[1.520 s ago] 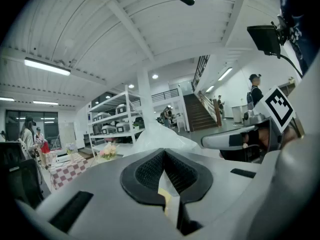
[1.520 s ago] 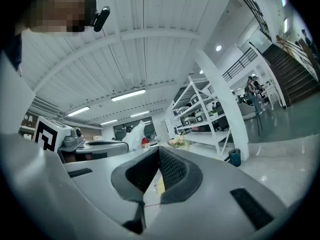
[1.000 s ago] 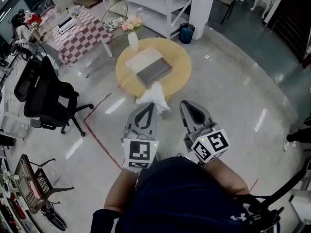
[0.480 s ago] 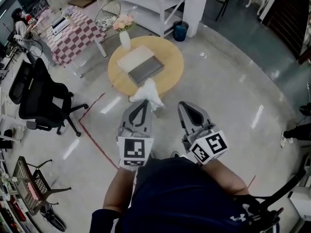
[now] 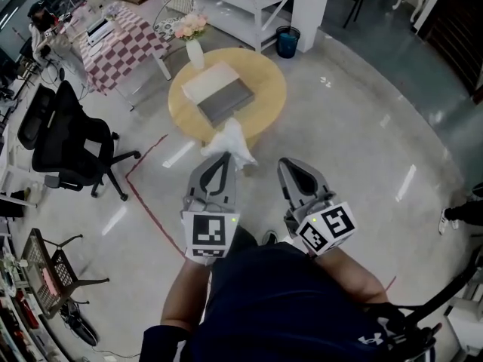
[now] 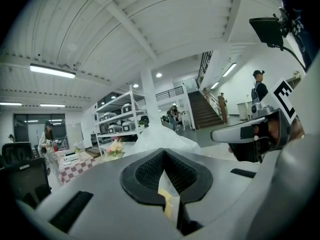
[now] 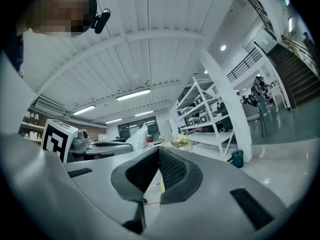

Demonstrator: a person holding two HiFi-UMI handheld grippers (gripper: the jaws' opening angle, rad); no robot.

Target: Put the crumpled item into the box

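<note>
Head view, looking steeply down. The left gripper (image 5: pixel 224 157) had its jaws pressed together on a corner of the white crumpled item (image 5: pixel 231 137), which stuck out beyond the fingertips. In this view the crumpled item lay over the near edge of the round yellow table (image 5: pixel 265 89), apart from the box (image 5: pixel 225 102). The flat grey-and-white box sat on the table's left half, with a white vase of flowers (image 5: pixel 193 48) just behind it at the table's far left rim.

The left gripper view showed the same thin white material (image 6: pixel 162 136) pinched between the dark ribbed pads (image 6: pixel 145 171).

The right gripper (image 5: pixel 290 164) was held beside the left one, over bare floor. In its own view the jaws (image 7: pixel 158 156) met at the tips with nothing between them.

Surroundings: a black office chair (image 5: pixel 69 143) stood at left, a checked table (image 5: pixel 124 42) at upper left, a blue bin (image 5: pixel 287 42) beside a white pillar (image 5: pixel 311 6), and a red line (image 5: pixel 155 213) ran across the floor.
</note>
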